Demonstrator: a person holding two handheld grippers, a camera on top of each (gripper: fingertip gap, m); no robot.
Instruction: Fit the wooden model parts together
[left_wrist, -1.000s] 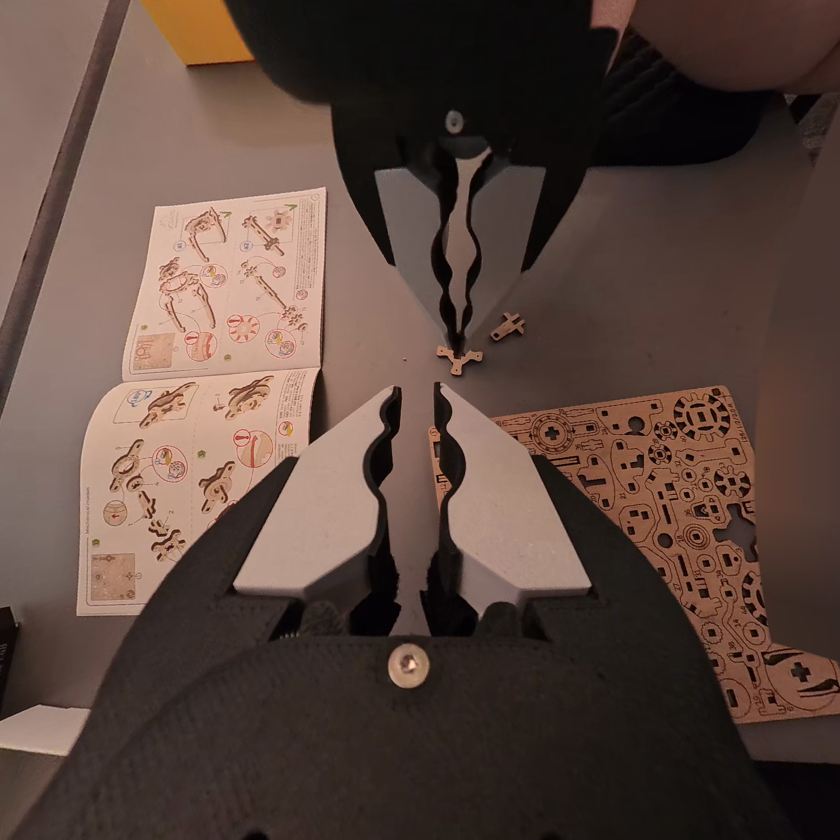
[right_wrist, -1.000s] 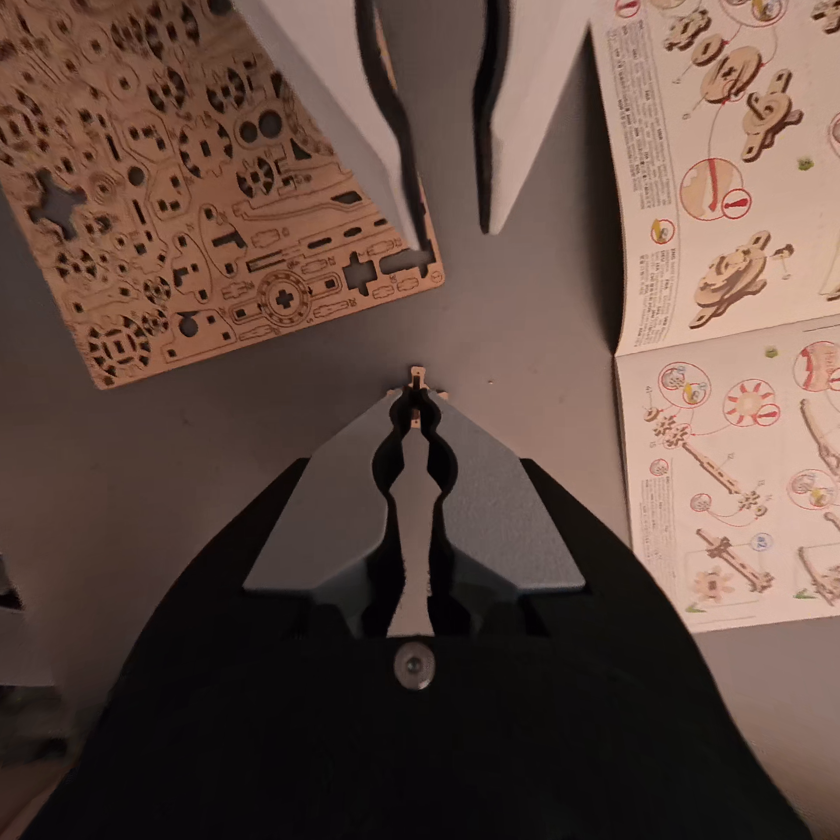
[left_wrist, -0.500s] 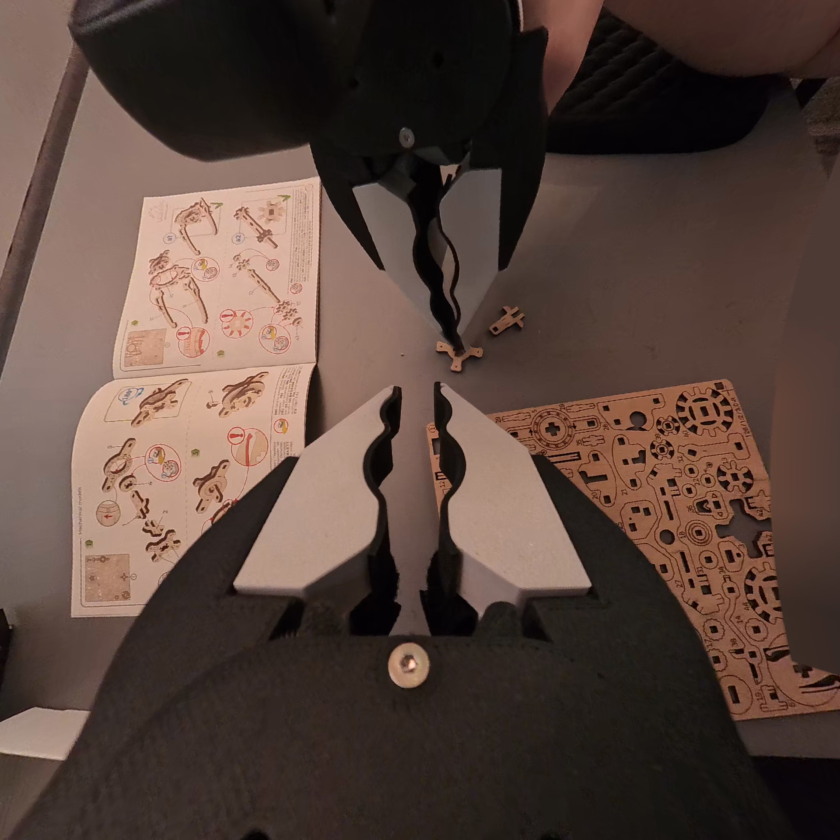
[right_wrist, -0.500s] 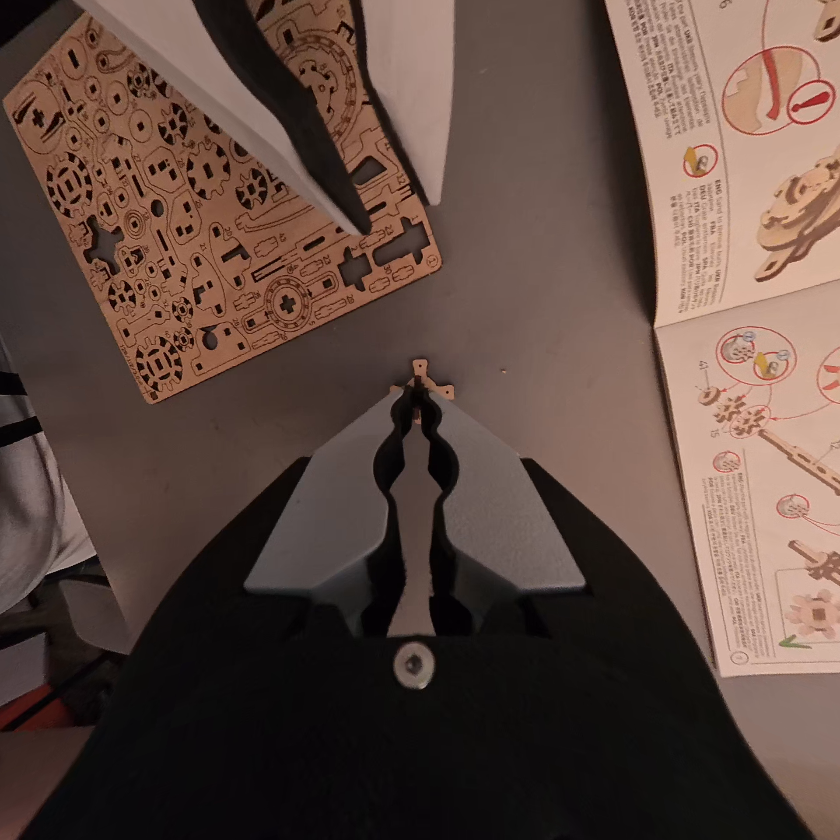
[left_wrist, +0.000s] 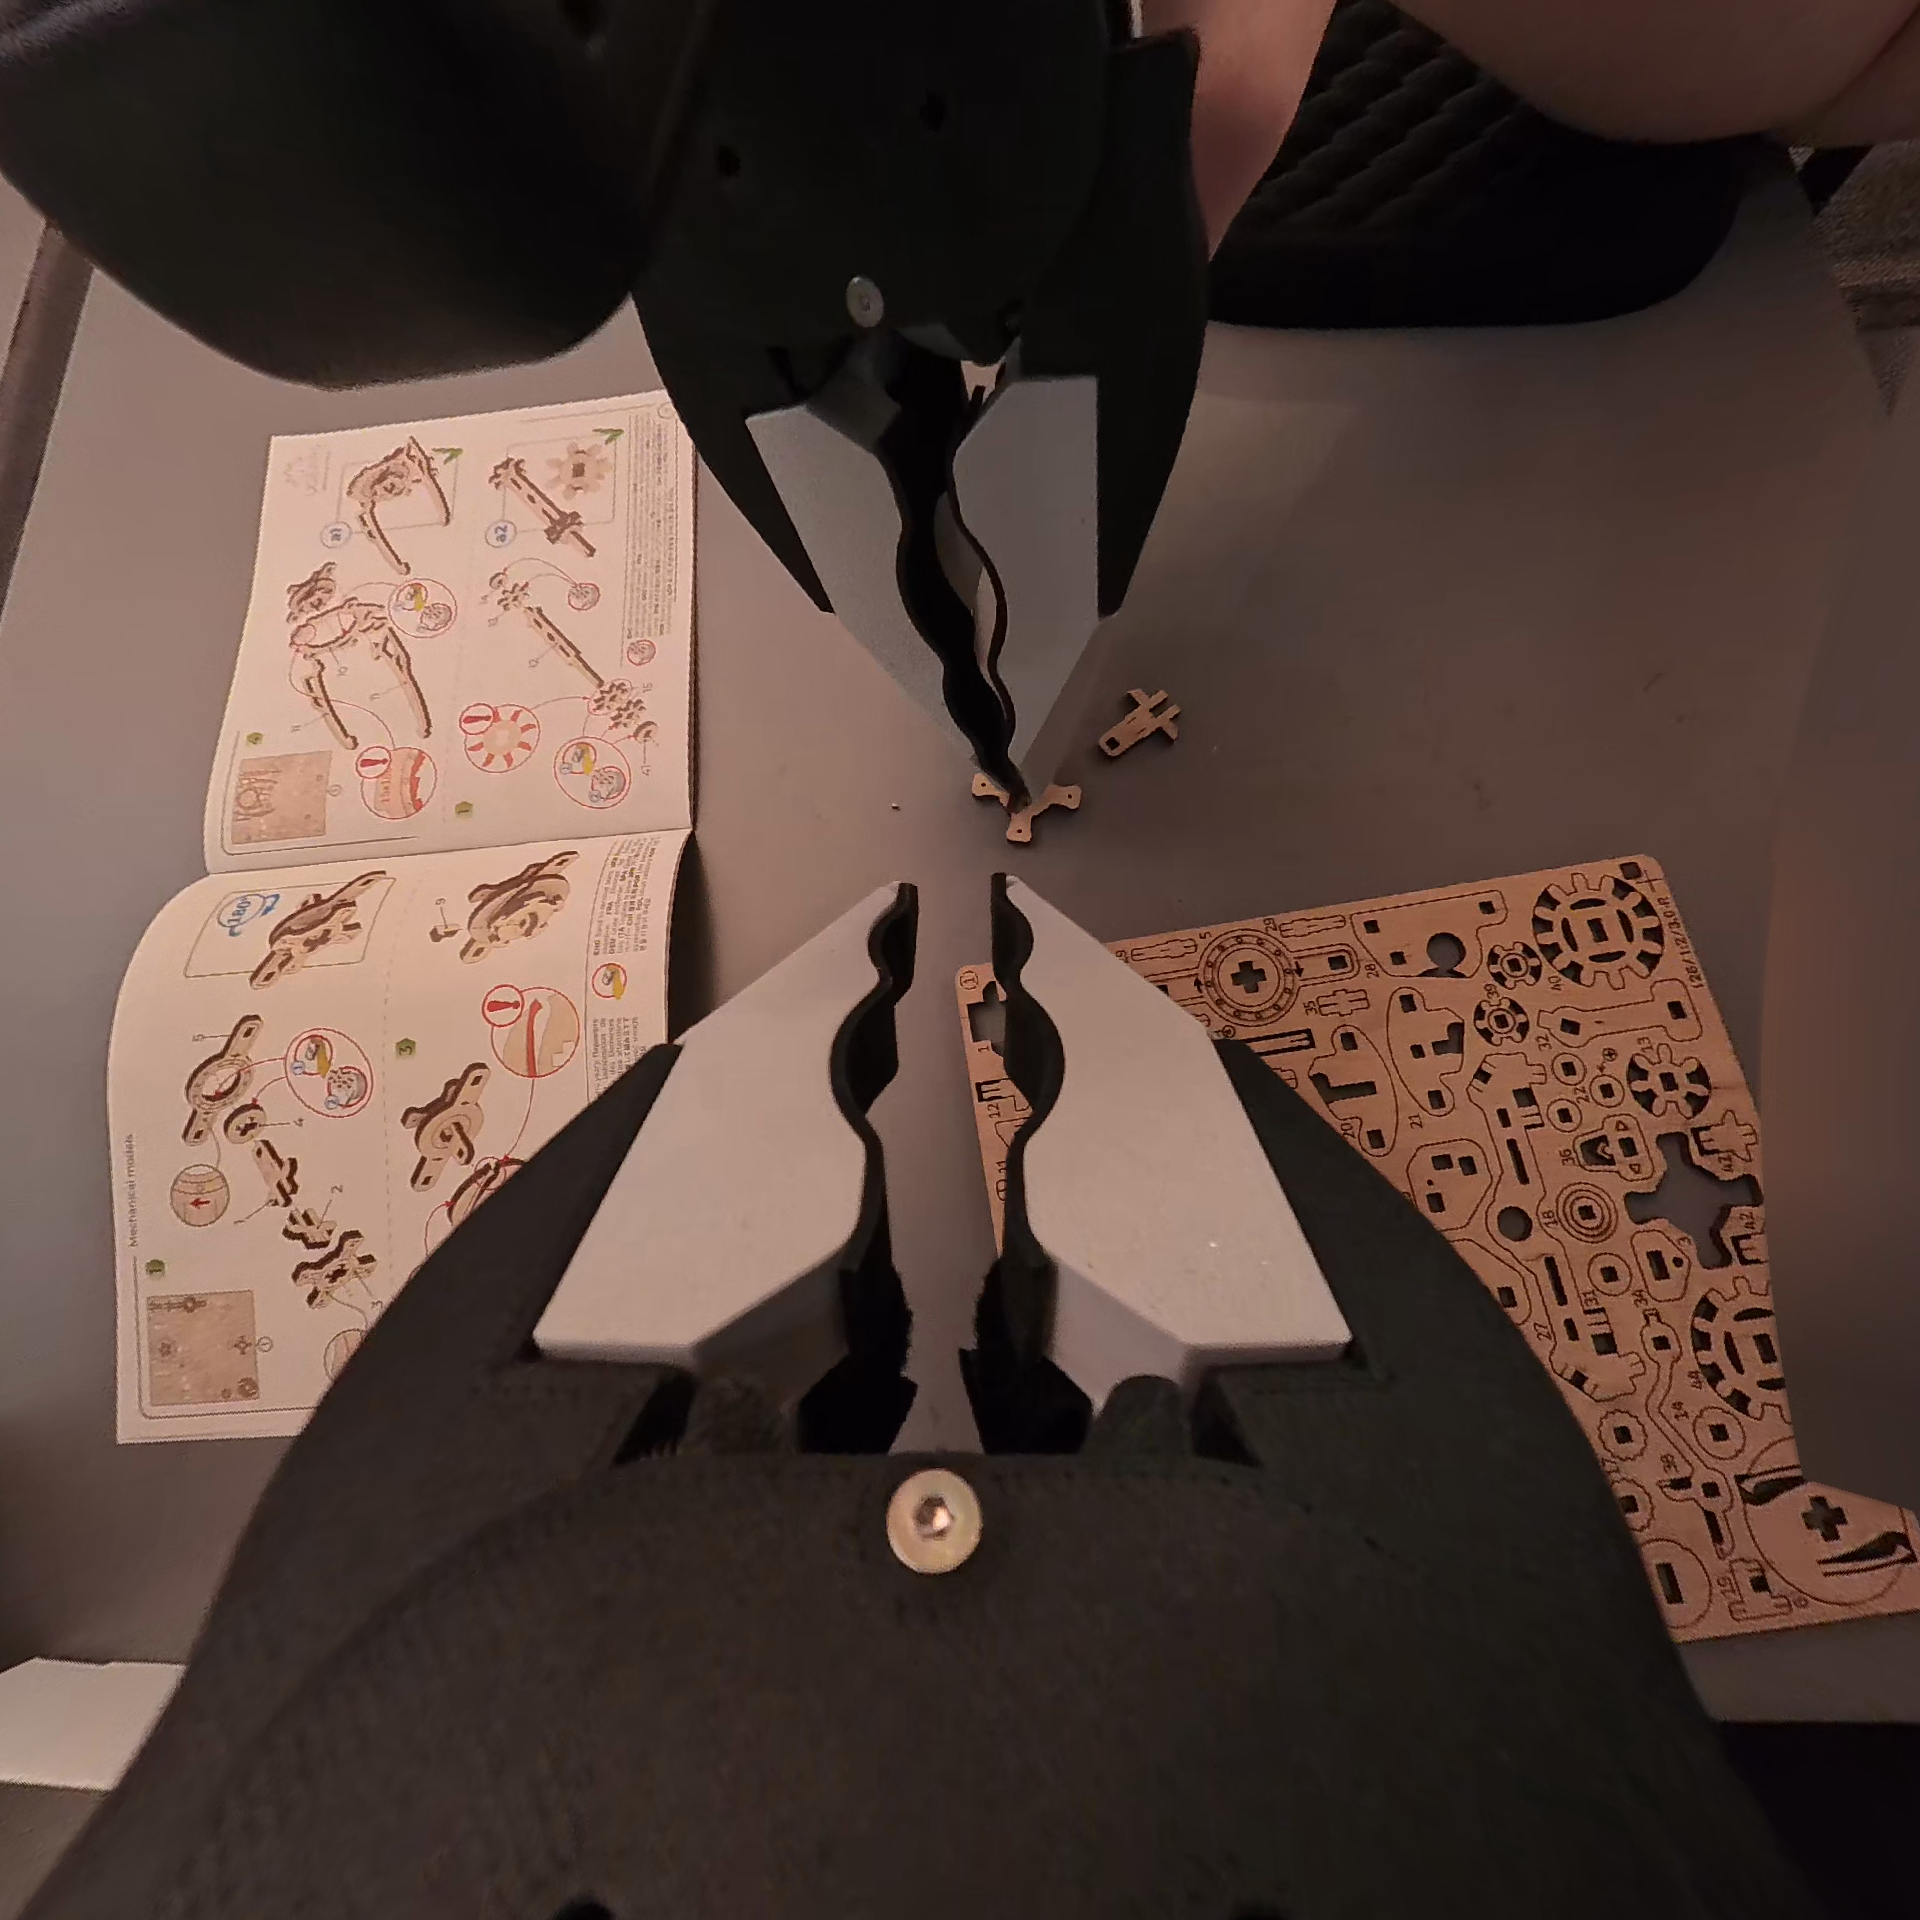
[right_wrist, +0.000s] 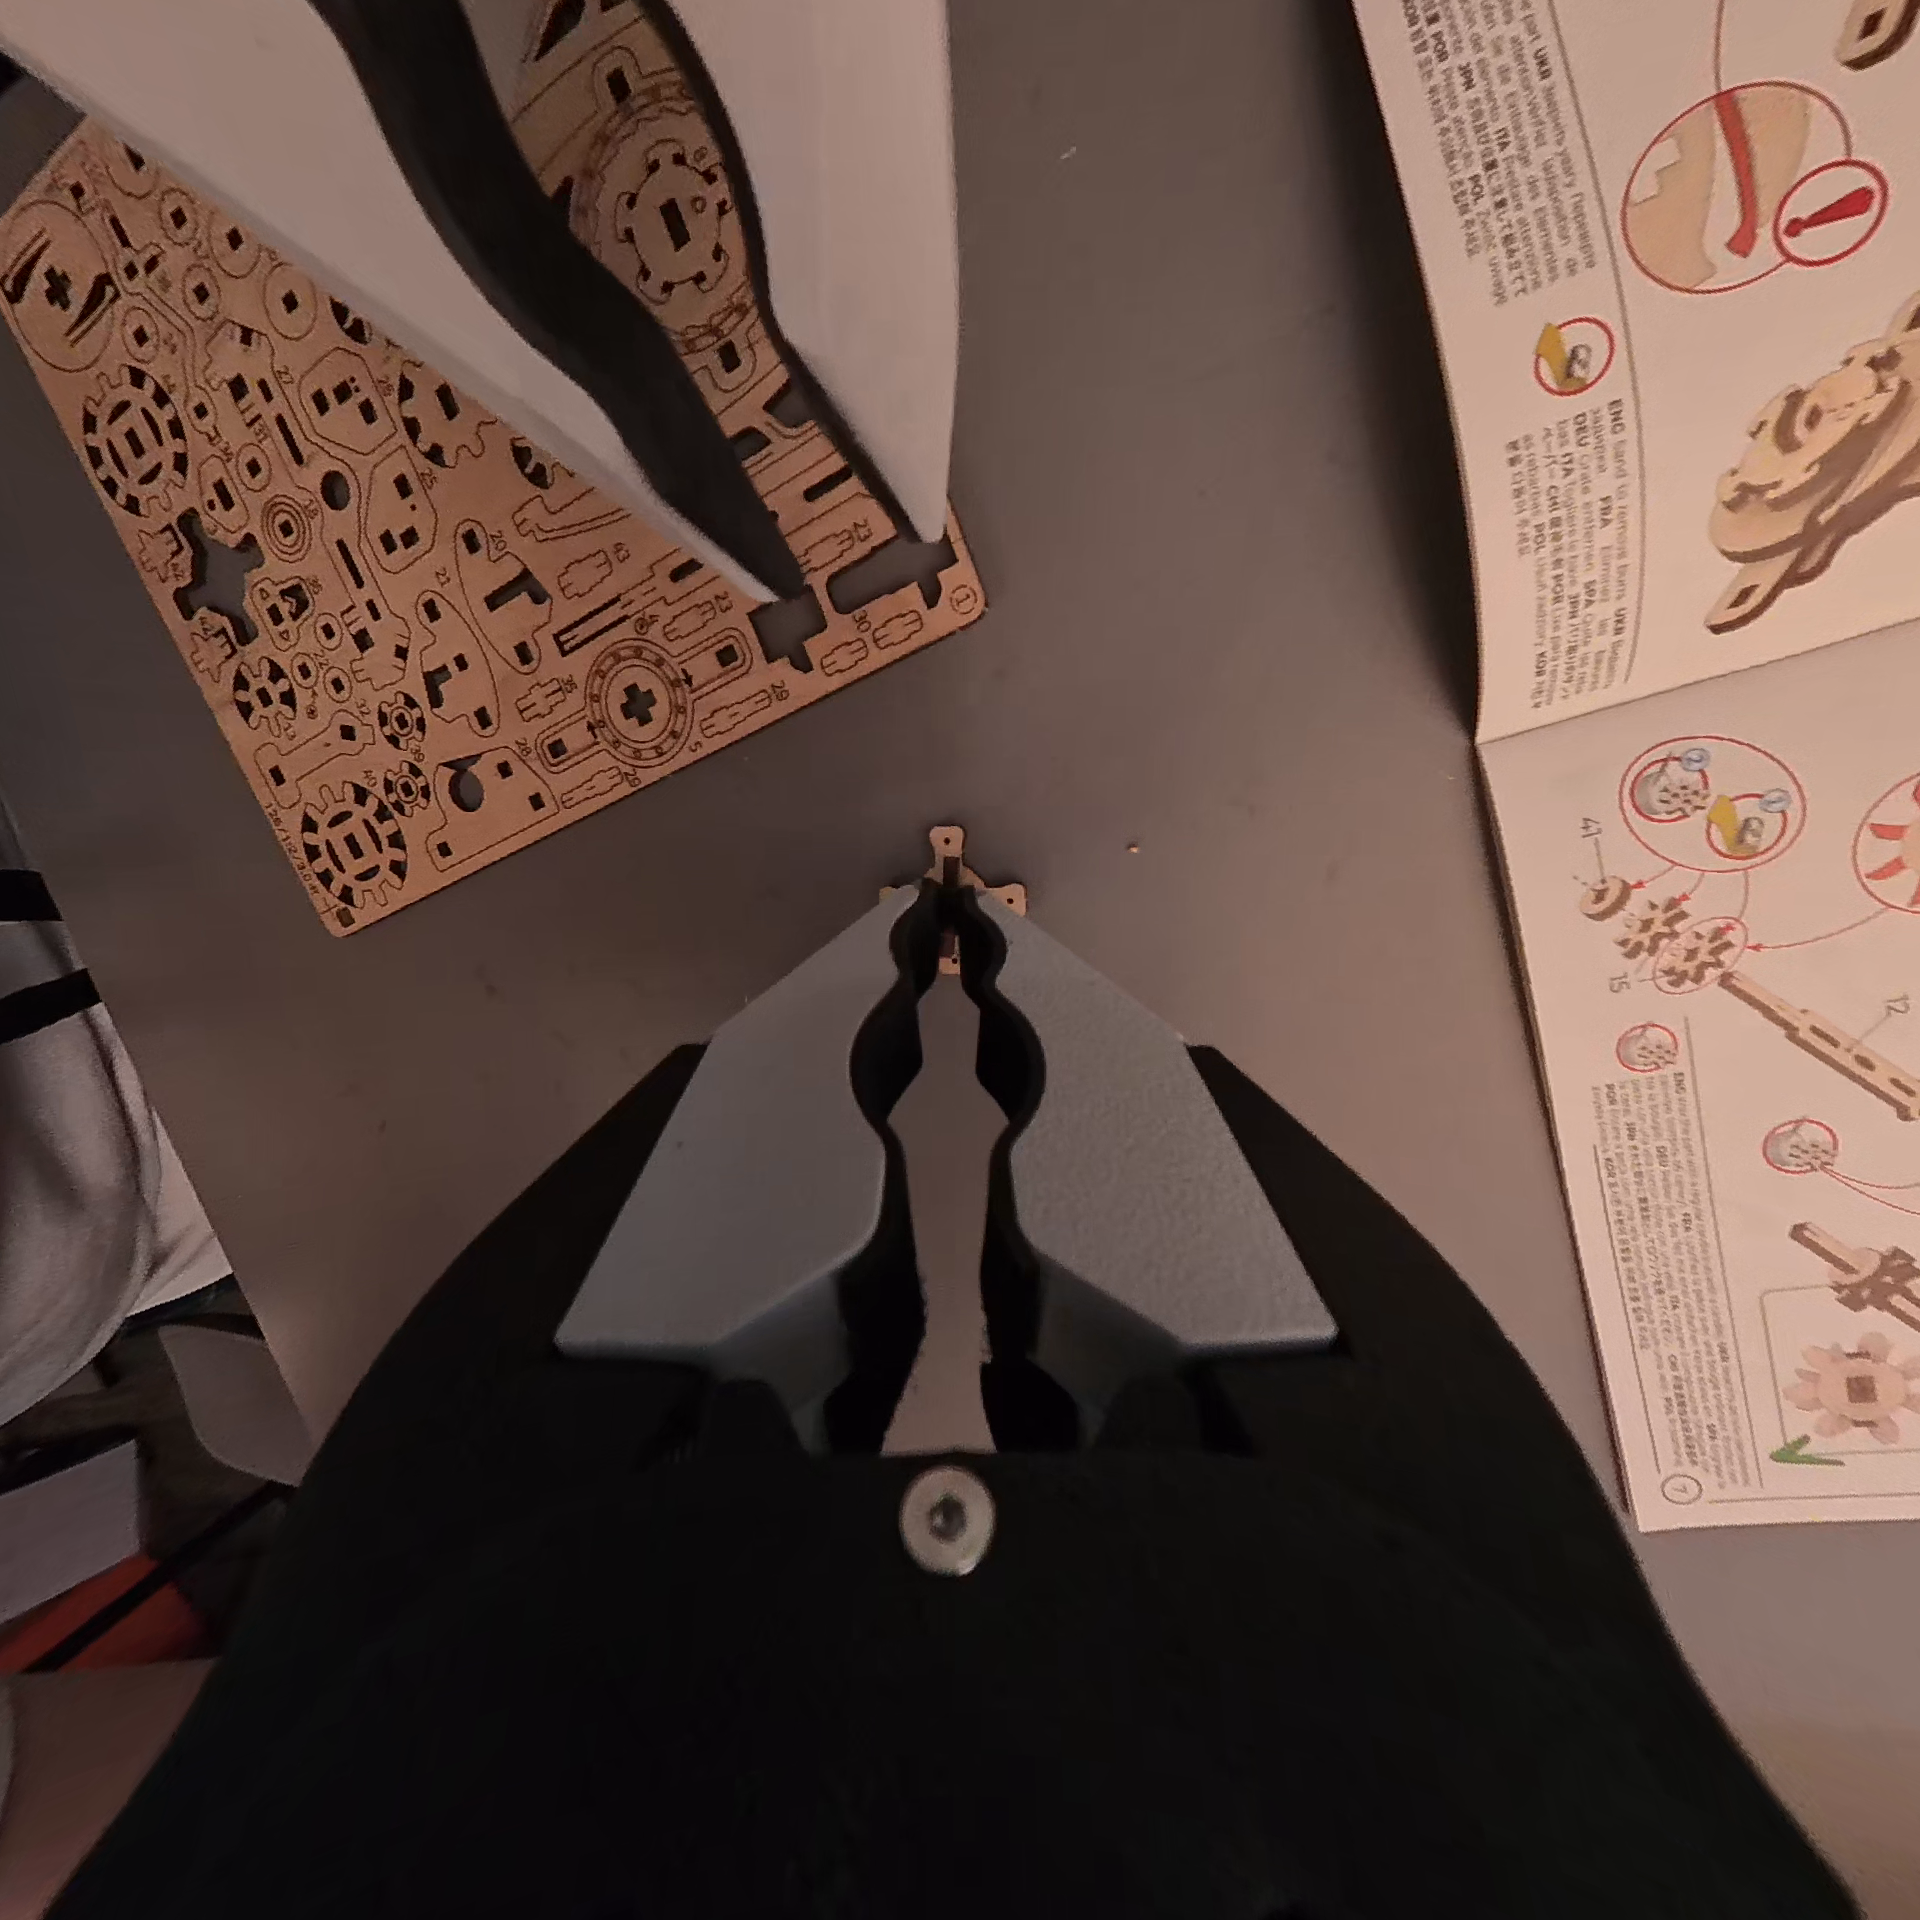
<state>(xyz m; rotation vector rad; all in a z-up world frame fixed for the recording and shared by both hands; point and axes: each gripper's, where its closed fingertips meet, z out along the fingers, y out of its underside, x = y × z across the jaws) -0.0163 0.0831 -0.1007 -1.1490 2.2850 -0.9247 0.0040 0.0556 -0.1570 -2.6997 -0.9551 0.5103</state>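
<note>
grey table (left_wrist: 1455, 520), right claw (right_wrist: 948, 902) pinching three-armed wooden piece (right_wrist: 948, 847), left claw (left_wrist: 951, 883) slightly parted, empty

Tan wooden sheet (left_wrist: 1455, 1195), grey table (left_wrist: 1455, 571), cream booklet (left_wrist: 416, 831).

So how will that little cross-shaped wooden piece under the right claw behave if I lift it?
The cross-shaped piece looks thin and flat, so probably very light and easy to flick away. Its narrow arms may snap if squeezed hard. The right claw grips it only at the tips, so it could pivot or slip; lift slowly off the grey table.
</note>
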